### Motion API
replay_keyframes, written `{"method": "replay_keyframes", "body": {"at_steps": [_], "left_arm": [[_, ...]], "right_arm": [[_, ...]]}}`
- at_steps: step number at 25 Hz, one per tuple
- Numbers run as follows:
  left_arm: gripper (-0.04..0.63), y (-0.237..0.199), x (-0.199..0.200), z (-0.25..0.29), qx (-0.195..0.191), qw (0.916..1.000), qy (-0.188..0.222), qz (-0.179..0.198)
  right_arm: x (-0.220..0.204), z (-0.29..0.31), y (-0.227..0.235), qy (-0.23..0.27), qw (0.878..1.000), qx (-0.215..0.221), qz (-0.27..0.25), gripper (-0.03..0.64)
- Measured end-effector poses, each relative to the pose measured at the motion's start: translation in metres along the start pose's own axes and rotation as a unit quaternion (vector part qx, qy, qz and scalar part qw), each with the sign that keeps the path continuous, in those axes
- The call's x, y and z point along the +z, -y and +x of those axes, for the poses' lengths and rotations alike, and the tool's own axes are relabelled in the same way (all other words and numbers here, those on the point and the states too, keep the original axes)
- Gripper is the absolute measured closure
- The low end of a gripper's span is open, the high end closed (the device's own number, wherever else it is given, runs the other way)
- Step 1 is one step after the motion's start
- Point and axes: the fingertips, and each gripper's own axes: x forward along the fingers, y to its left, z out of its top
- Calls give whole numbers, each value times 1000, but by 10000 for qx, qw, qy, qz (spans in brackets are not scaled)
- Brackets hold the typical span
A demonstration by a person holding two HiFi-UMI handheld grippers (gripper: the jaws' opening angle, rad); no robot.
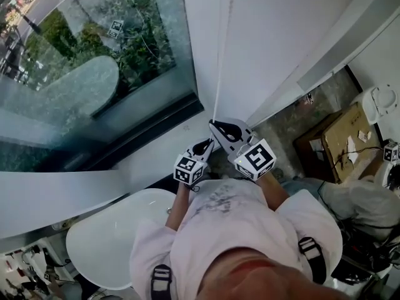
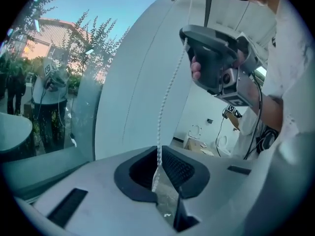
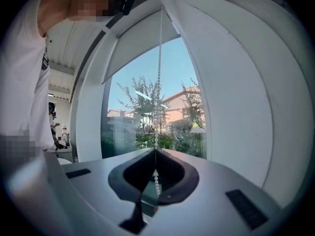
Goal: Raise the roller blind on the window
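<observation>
Daylight is pouring in through the big window [image 1: 94,55], with trees and blue sky showing outside. A white wall [image 1: 275,36] is running alongside it. A white tub [image 1: 112,236] is sitting below, and a cardboard box [image 1: 347,139] and toilet [image 1: 380,102] are sitting over on the speckled floor [image 1: 281,129].

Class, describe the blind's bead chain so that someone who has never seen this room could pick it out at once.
Find the big window, then its edge beside the white wall. There the bead chain hangs straight down into the left tool and the right tool, both shut on it. Unlike the broad, flat surfaces around it, it is one thin line of tiny white beads.
</observation>
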Motion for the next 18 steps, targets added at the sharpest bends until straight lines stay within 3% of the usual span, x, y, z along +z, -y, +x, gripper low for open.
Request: {"method": "replay_keyframes", "body": {"at_steps": [8,12,18], "left_arm": [[520,17,59,-33,4,9982,582,106],[516,33,139,-64,-85,9919,1227,332],[511,60,255,-99,-307,9756,1901,1059]], "right_arm": [[-1,-1,4,4,10000,-10,-42,555],[0,-1,5,22,10000,-15,-61,555],[0,2,4,42,10000,-6,-50,555]]}}
